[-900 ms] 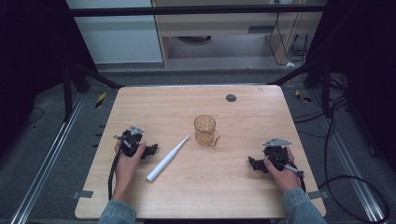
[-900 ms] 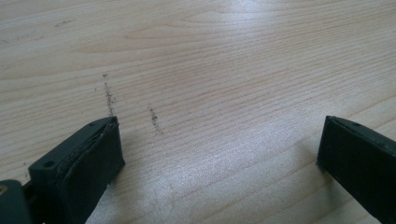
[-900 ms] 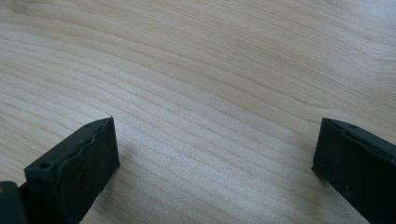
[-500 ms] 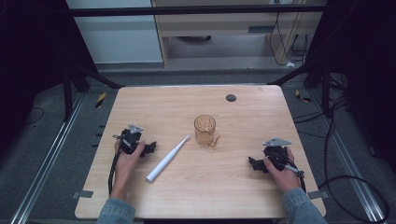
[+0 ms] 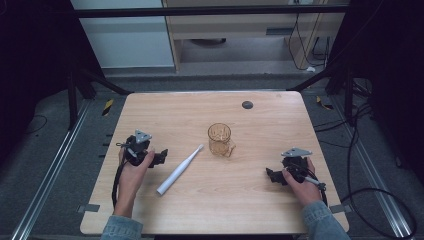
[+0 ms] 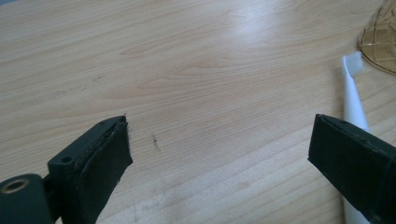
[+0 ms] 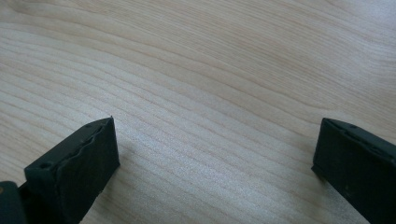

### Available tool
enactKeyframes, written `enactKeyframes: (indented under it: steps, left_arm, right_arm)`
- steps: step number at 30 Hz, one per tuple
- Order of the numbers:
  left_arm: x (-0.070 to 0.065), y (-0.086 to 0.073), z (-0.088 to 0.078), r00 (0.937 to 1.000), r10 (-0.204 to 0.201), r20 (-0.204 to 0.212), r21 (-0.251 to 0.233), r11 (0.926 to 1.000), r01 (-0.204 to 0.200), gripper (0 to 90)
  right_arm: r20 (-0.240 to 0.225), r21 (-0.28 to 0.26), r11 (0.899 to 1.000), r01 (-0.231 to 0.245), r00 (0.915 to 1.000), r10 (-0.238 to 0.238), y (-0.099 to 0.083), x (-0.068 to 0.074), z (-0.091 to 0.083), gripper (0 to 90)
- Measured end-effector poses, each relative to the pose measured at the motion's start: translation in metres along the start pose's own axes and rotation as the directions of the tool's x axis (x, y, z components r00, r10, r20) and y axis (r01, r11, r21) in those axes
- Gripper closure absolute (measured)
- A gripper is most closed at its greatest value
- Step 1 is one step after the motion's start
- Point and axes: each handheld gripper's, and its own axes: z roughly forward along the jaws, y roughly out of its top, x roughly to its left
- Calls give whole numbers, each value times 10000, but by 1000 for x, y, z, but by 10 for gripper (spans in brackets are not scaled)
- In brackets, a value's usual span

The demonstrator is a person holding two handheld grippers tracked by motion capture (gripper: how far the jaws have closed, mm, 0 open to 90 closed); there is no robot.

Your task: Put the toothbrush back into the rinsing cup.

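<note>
Two grippers sit low on the table, both with jaws spread wide and nothing between them. Your left gripper [image 5: 161, 157] is the nearer one: the toothbrush [image 5: 179, 170] lies just to its right, flat on the wood, its long axis slanting from the handle end near you up to the bristles beside the cup [image 5: 219, 138]. Your right gripper [image 5: 273, 175] rests well apart from it.

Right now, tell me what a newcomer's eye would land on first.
The amber glass mug stands upright near the middle of the wooden table. A white toothbrush lies slantwise just left of it, head toward the mug. The open left gripper rests beside the brush; the right gripper, also open, rests opposite.
</note>
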Motion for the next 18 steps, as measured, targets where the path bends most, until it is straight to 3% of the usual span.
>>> enactKeyframes:
  steps: [4, 10, 18]
  left_arm:
    - [-12, 8, -5, 9986, 529, -91, 417, 9978, -524, 52]
    - [-21, 12, -9, 9959, 902, -9, 1140, 9894, -895, 53]
    - [-36, 19, -12, 9919, 1261, 157, 1588, 9791, -1270, 97]
  right_arm:
    - [-2, 4, 10000, 11, 10000, -11, 0, 0, 0, 3]
    - [-2, 13, 10000, 12, 10000, -12, 0, 0, 0, 3]
    - [-23, 13, 10000, 17, 10000, -17, 0, 0, 0, 3]
